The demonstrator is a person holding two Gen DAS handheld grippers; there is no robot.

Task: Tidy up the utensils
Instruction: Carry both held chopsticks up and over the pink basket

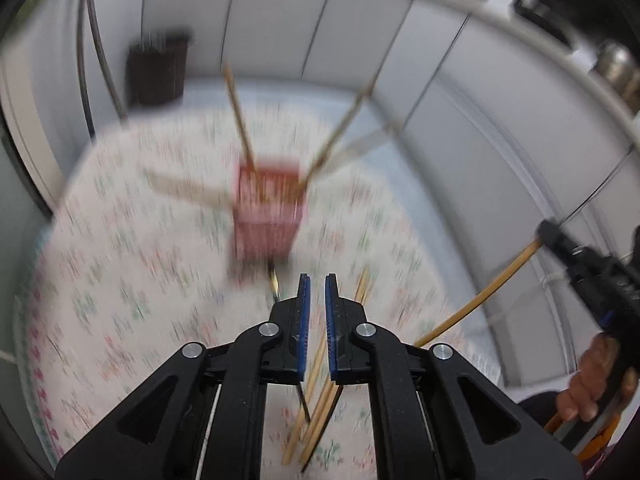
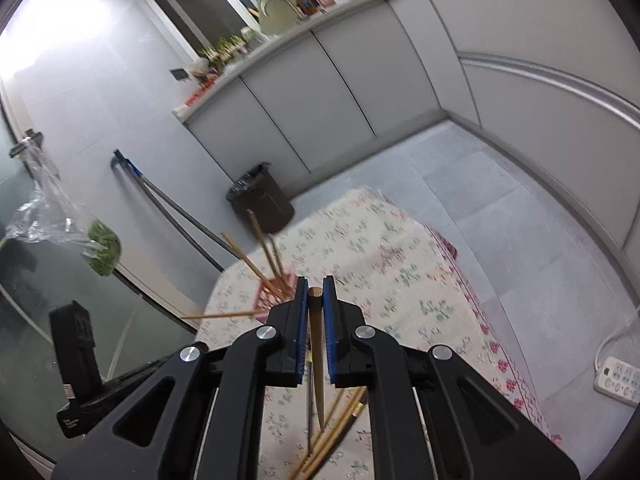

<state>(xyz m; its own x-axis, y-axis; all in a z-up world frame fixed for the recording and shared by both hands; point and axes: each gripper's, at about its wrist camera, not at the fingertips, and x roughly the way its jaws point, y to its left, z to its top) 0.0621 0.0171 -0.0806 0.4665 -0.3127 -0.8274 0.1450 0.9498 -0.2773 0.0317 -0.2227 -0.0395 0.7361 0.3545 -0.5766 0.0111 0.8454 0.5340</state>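
Right gripper [image 2: 316, 286] clamped on chopstick [image 2: 318, 360] near thick end; light, stiff, slippery, apt to pivot. Left gripper [image 1: 316, 284] together, empty, above loose chopsticks [image 1: 316, 408] just short of pink holder [image 1: 266, 216]

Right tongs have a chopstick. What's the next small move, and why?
Probably carry it toward the pink holder and tip its lower end over the opening. The right tongs are shut on one chopstick, clear of the loose pile on the tablecloth. The holder already has several sticks leaning out, so aim for a gap between them.
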